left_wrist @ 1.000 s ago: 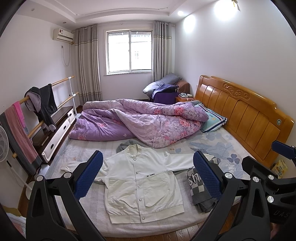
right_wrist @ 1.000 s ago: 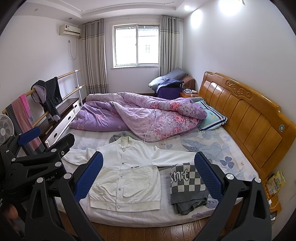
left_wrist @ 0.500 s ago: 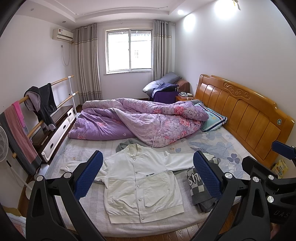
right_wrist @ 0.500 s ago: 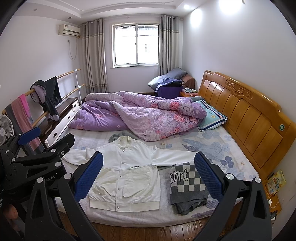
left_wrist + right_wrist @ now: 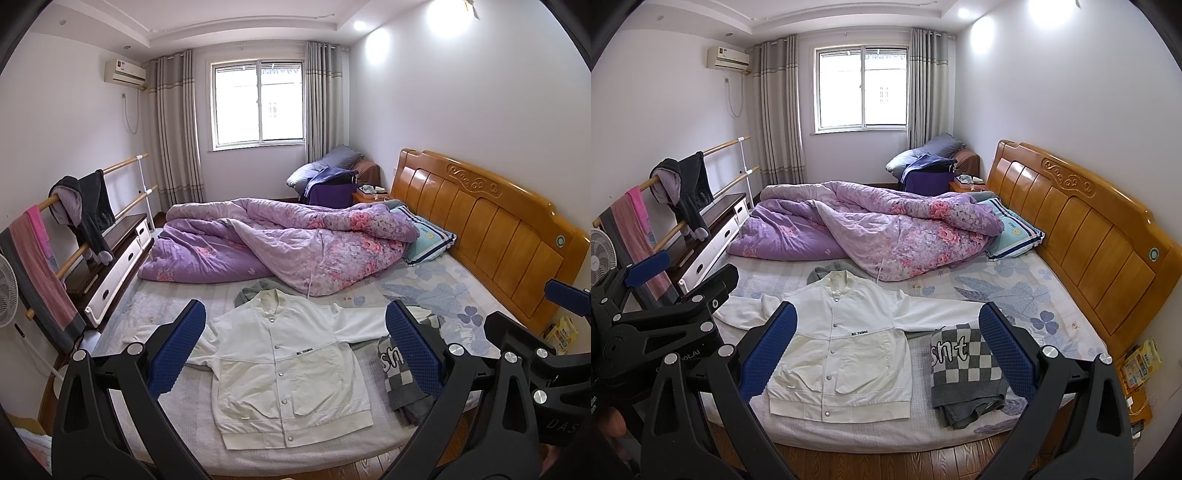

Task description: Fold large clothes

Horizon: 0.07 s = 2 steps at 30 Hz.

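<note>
A white button-up jacket lies flat, face up, sleeves spread, on the near part of the bed; it also shows in the right wrist view. A folded grey and white checked sweater lies right of it, partly hidden by a finger in the left wrist view. My left gripper is open and empty, held above the floor in front of the bed. My right gripper is open and empty too, beside it on the right.
A crumpled purple floral quilt fills the far half of the bed. A wooden headboard stands at the right, a clothes rail with hung garments and a low cabinet at the left. A fan stands at far left.
Nothing has visibly changed beyond a very slight camera shift; both grippers stay open in front of the bed.
</note>
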### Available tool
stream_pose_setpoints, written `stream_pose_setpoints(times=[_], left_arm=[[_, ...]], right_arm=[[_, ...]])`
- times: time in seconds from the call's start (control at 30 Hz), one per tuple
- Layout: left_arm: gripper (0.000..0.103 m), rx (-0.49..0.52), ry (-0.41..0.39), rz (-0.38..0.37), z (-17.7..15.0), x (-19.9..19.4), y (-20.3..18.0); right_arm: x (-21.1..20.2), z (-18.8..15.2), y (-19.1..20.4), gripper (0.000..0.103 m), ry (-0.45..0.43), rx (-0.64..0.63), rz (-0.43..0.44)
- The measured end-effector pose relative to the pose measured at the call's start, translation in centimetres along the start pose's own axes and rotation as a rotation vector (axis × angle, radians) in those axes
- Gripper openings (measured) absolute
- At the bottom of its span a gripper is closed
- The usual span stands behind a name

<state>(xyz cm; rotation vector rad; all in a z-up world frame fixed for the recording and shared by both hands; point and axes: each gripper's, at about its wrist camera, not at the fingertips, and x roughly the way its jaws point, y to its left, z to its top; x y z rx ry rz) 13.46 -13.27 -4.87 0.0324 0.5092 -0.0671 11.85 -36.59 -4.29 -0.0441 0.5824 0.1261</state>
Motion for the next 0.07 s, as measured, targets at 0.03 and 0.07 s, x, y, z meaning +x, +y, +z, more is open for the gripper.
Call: stream_pose_setpoints(times=[0.03,0.07], left_arm=[[0.098,-0.001,0.003,-0.002,-0.05,0.07,0.04],[0.098,-0.003,0.007,-0.004,-0.1,0.17,0.09]], right_arm=[[0.09,-0.03,0.02,0.095,0.002,0.0,-0.001],[0.27,-0.05,0.01,0.095,0.004,0.0,-0.002]])
